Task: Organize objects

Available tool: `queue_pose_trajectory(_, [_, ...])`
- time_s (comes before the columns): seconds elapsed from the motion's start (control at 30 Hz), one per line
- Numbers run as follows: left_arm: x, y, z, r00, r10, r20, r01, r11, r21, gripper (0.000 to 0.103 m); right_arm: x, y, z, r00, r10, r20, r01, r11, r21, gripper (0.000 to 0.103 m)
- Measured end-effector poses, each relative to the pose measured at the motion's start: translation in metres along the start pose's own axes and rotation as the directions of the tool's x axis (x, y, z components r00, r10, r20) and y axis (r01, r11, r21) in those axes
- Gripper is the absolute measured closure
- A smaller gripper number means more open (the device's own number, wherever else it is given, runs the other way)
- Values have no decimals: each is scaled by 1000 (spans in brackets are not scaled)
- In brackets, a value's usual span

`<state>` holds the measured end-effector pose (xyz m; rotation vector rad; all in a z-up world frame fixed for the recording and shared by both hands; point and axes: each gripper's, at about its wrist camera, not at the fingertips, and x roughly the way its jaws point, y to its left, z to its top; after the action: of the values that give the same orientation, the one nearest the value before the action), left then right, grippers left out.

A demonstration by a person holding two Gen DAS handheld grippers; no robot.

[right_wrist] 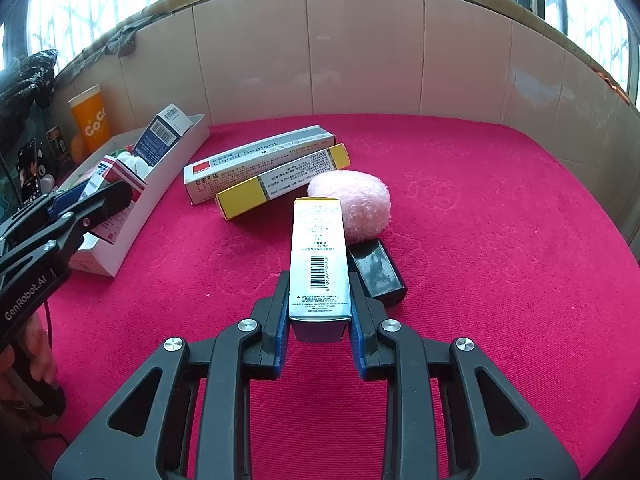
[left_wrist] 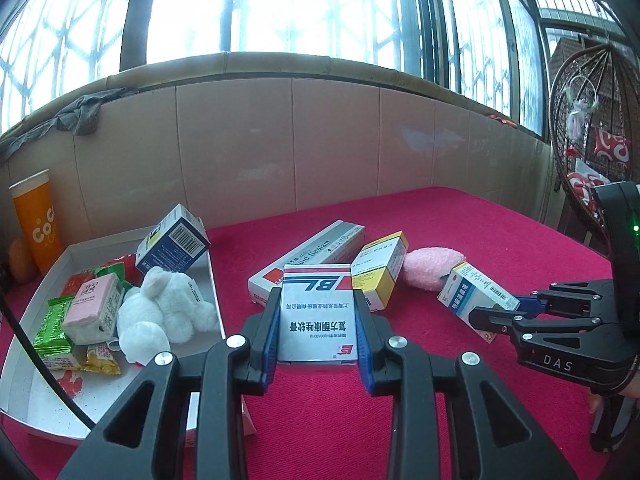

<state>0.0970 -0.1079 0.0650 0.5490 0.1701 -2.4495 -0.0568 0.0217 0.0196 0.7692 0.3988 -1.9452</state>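
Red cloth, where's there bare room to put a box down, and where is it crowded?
Free: the red cloth to the right of the pink puff, up to the tiled wall, and the near strip between the white tray and the black case. Crowded: the tray itself, and the middle, where the sealant box, yellow-ended box and puff cluster.

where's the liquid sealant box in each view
Left wrist view: the sealant box lies centre, just beyond the carton held in the left hand-held gripper, right of the tray.
Right wrist view: the sealant box lies upper left of centre, between the tray and the pink plush.
Shared landmark: the yellow-ended box lies right beside it in both.
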Motion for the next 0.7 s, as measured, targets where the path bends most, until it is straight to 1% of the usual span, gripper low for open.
queue_pose_trajectory(0.2, [-2, 9, -1, 1000, -20, 2, 20, 999, -26, 71, 2, 2, 1, 1000, -21, -11, 21, 1000, 10, 79])
queue_pose_trajectory(0.4, [-3, 18, -1, 999, -36, 1, 36, 998, -51, 71, 5, 13, 3, 999, -34, -25, 34, 999, -3, 79])
queue_pose_trajectory(0.47, [-4, 20, 0, 1000, -28, 12, 29, 999, -46, 71, 5, 16, 4, 999, -35, -30, 35, 999, -3, 79])
queue_pose_trajectory(0.53, [-8, 21, 1, 999, -1, 40, 2, 1000, -26, 71, 5, 20, 5, 999, -32, -32, 32, 999, -1, 79])
queue_pose_trajectory(0.6, [-12, 25, 3, 998, 8, 58, -7, 1000, -23, 71, 4, 24, 8, 999, -32, -27, 32, 999, -7, 79])
queue_pose_trajectory(0.7, [-16, 36, 7, 997, 3, 72, 2, 998, -69, 71, 0, 29, 11, 999, -31, -12, 31, 999, -19, 79])
